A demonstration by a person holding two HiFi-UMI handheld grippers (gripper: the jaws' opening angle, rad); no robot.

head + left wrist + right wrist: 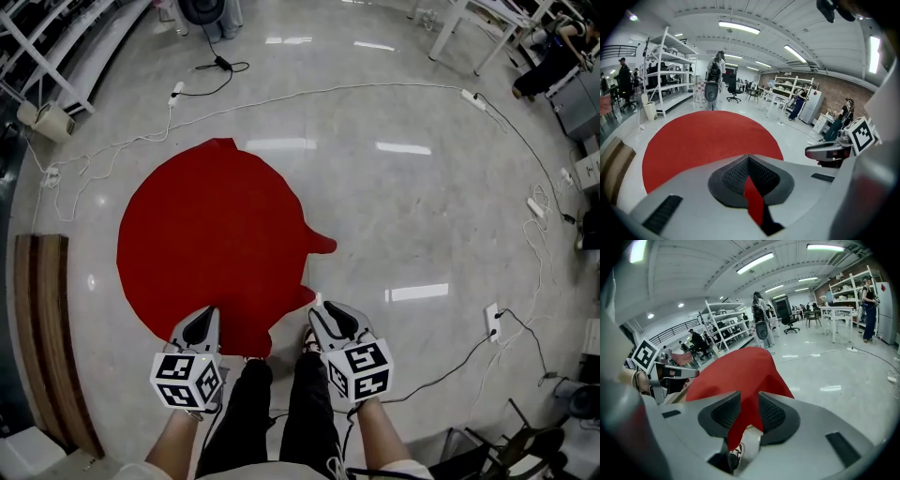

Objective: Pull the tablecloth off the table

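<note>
The round red tablecloth (216, 234) lies spread on the pale floor in front of the person's feet; no table shows under it. Its near edge rises to both grippers. My left gripper (202, 321) is shut on a pinch of that edge, seen as a red strip between the pads (749, 180). My right gripper (323, 314) holds its jaws apart, and a fold of the cloth (740, 376) hangs loosely in the gap (745, 416) without being pinched. Each gripper shows in the other's view: the right gripper (829, 151) and the left gripper (675, 372).
A wooden board (47, 328) lies on the floor at the left. White cables (328, 92) and a power strip (492, 321) ring the cloth. The person's legs (272, 403) stand just behind the grippers. Shelving (670, 70), an office chair (710, 91) and people stand farther off.
</note>
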